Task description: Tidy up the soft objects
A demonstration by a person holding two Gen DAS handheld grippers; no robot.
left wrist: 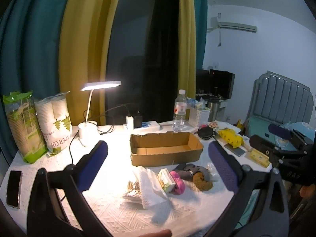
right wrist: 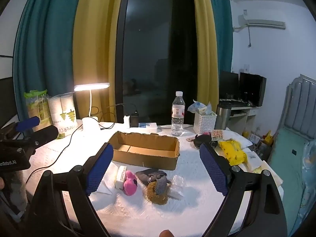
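Observation:
An open, empty cardboard box [left wrist: 165, 148] [right wrist: 145, 151] sits mid-table. In front of it lies a pile: a pink plush [left wrist: 178, 181] [right wrist: 130, 181], a brown fuzzy item [left wrist: 202, 181] [right wrist: 157, 192], a grey cloth [left wrist: 187, 170] [right wrist: 150, 174], a small white carton [left wrist: 166, 179] [right wrist: 120, 176] and a folded paper towel [left wrist: 150, 189]. My left gripper [left wrist: 158, 167] is open above the pile, holding nothing. My right gripper [right wrist: 156, 169] is open above the pile, holding nothing.
A lit desk lamp [left wrist: 88, 122], paper cup packs [left wrist: 55, 124], a phone [left wrist: 13, 188], cables, a water bottle [right wrist: 177, 116], a white basket [right wrist: 204, 122], a steel flask [right wrist: 222, 116] and a yellow bag [right wrist: 234, 152] ring the white tablecloth. A bed stands at right.

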